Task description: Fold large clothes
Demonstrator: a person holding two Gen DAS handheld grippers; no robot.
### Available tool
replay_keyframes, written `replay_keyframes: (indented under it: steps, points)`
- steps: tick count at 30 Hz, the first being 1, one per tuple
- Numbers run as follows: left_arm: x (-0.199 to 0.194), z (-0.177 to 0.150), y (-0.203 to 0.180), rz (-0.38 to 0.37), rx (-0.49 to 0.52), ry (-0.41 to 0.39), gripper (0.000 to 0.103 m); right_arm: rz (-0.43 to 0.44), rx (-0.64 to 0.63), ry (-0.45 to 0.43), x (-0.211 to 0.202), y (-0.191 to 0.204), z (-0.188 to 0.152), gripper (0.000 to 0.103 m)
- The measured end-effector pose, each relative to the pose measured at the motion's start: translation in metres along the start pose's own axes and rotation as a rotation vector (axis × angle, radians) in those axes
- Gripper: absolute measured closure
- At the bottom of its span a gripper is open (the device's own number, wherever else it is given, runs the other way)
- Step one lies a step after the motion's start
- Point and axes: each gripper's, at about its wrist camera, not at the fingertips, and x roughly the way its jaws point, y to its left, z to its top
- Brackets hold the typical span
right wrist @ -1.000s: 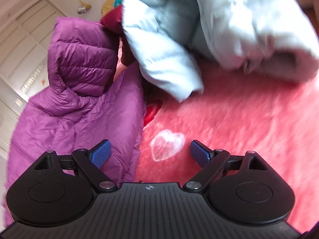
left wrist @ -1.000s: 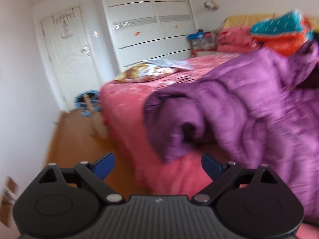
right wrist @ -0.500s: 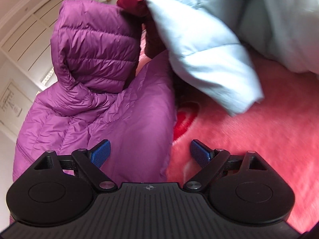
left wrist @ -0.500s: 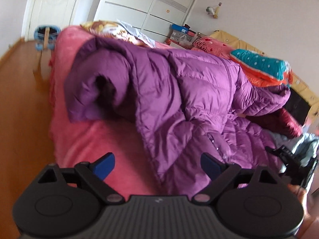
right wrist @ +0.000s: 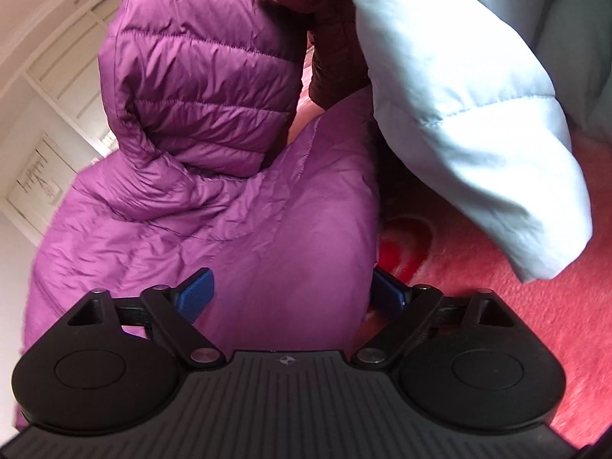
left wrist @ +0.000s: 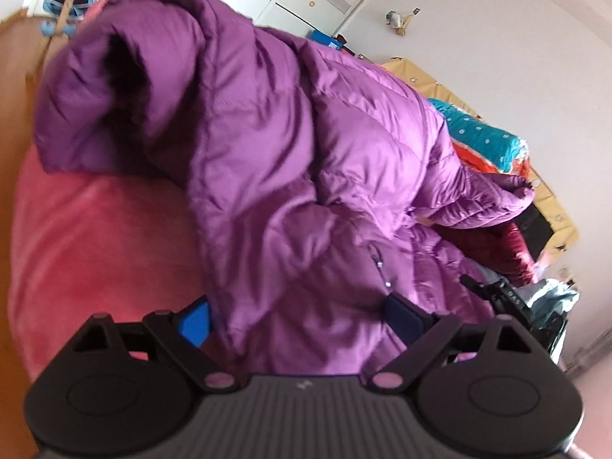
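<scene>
Pink bed [right wrist: 497, 287] carries the purple jacket [left wrist: 290, 176], which now fills the space between both tongs. Left tongs [left wrist: 298, 319] stay released; right tongs [right wrist: 292, 292], released too, have just narrowed slightly around its edge, so grasping seems next.

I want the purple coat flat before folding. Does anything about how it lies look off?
Yes. The purple coat is rumpled, not flat: one sleeve bunches up near the bed edge, and the hood stands up. A pale blue coat overlaps its edge by the hood.
</scene>
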Motion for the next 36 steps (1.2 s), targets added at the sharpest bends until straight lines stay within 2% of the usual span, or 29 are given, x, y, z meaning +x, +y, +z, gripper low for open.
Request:
replay_keyframes:
  steps: [1, 2, 3, 6, 8, 11, 14, 25, 31, 36]
  points:
    - [0.002, 0.000, -0.002, -0.006, -0.008, 0.004, 0.013, 0.009, 0.019, 0.006, 0.000, -0.001, 0.000, 0.021]
    - [0.003, -0.001, -0.003, -0.011, -0.012, 0.007, 0.017, 0.022, 0.038, 0.015, 0.000, -0.001, -0.001, 0.042]
    - [0.004, -0.001, -0.005, -0.019, -0.011, 0.010, 0.020, 0.028, 0.048, 0.022, -0.001, -0.001, -0.002, 0.049]
    - [0.003, 0.001, -0.013, -0.030, 0.014, 0.019, 0.039, -0.005, -0.005, 0.023, -0.010, 0.011, -0.004, 0.065]
    - [-0.001, 0.004, -0.014, -0.021, 0.011, 0.021, 0.060, -0.036, -0.063, 0.014, -0.017, 0.025, -0.005, 0.074]
    - [-0.002, 0.006, -0.021, -0.005, 0.038, 0.033, 0.078, -0.066, -0.131, -0.014, -0.033, 0.045, -0.009, 0.079]
    - [-0.011, 0.010, -0.031, 0.010, 0.104, 0.040, 0.085, -0.097, -0.192, -0.051, -0.052, 0.063, -0.014, 0.081]
    - [-0.047, 0.008, -0.054, -0.032, 0.200, 0.126, 0.088, -0.236, -0.306, -0.143, -0.128, 0.107, -0.029, 0.083]
    - [-0.069, -0.014, -0.060, -0.046, 0.239, 0.188, 0.089, -0.295, -0.348, -0.139, -0.189, 0.100, -0.046, 0.083]
    - [-0.084, -0.029, -0.063, -0.044, 0.274, 0.231, 0.088, -0.333, -0.374, -0.135, -0.220, 0.098, -0.060, 0.083]
